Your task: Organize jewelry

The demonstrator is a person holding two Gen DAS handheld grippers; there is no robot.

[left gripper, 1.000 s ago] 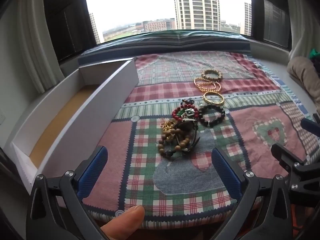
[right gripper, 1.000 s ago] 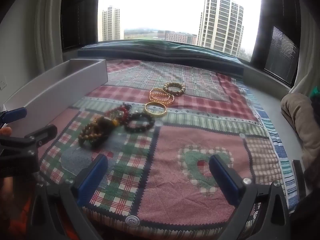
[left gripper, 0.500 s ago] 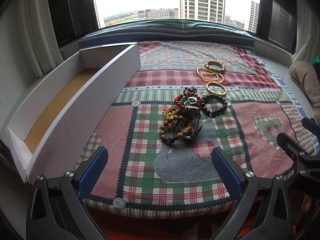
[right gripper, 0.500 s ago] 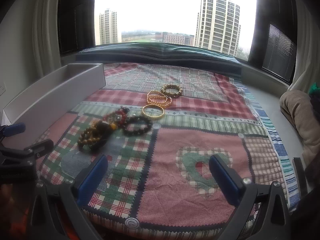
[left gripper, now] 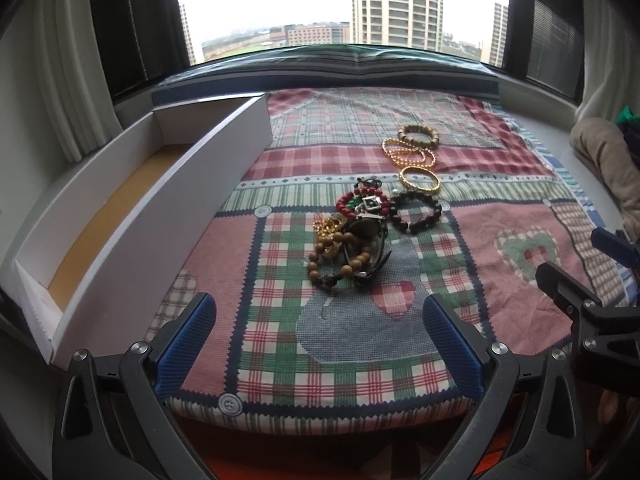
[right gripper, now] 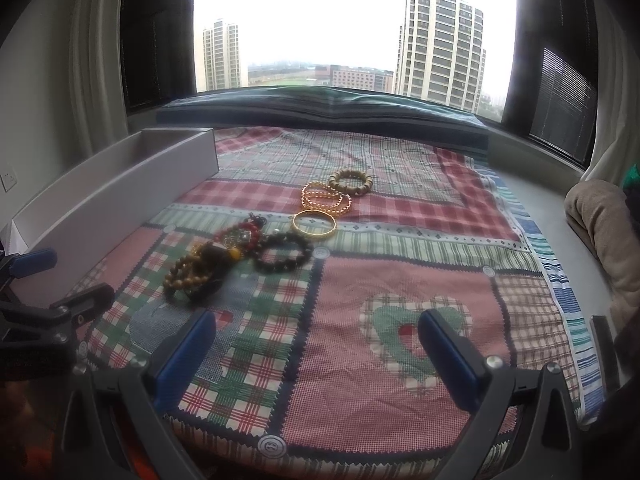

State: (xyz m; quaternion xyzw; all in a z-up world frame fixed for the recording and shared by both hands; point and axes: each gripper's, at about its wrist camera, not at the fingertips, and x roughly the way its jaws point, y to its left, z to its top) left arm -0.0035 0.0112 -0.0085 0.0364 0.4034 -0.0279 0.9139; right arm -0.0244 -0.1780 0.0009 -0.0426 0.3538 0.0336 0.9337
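Observation:
A tangled pile of bead bracelets (left gripper: 352, 240) lies on the patchwork cloth (left gripper: 360, 340), also in the right wrist view (right gripper: 208, 260). Beyond it lie a dark bead bracelet (left gripper: 416, 212), a gold bangle (left gripper: 419, 179), a gold bead strand (left gripper: 408, 154) and a tan bead bracelet (left gripper: 418, 135). A long white box (left gripper: 132, 216) with a brown floor stands open at the left. My left gripper (left gripper: 320, 344) is open and empty, short of the pile. My right gripper (right gripper: 316, 354) is open and empty over the cloth's near right part.
A window sill and dark cushion (left gripper: 360, 64) run along the far side. A beige bundle of fabric (left gripper: 604, 168) lies at the right edge. The cloth's front edge (right gripper: 276, 446) is close under both grippers.
Both grippers have risen and tilted back a little, so the cloth's front edge shows more. A thumb seen under the left gripper one second ago is out of view. The jewelry has not moved.

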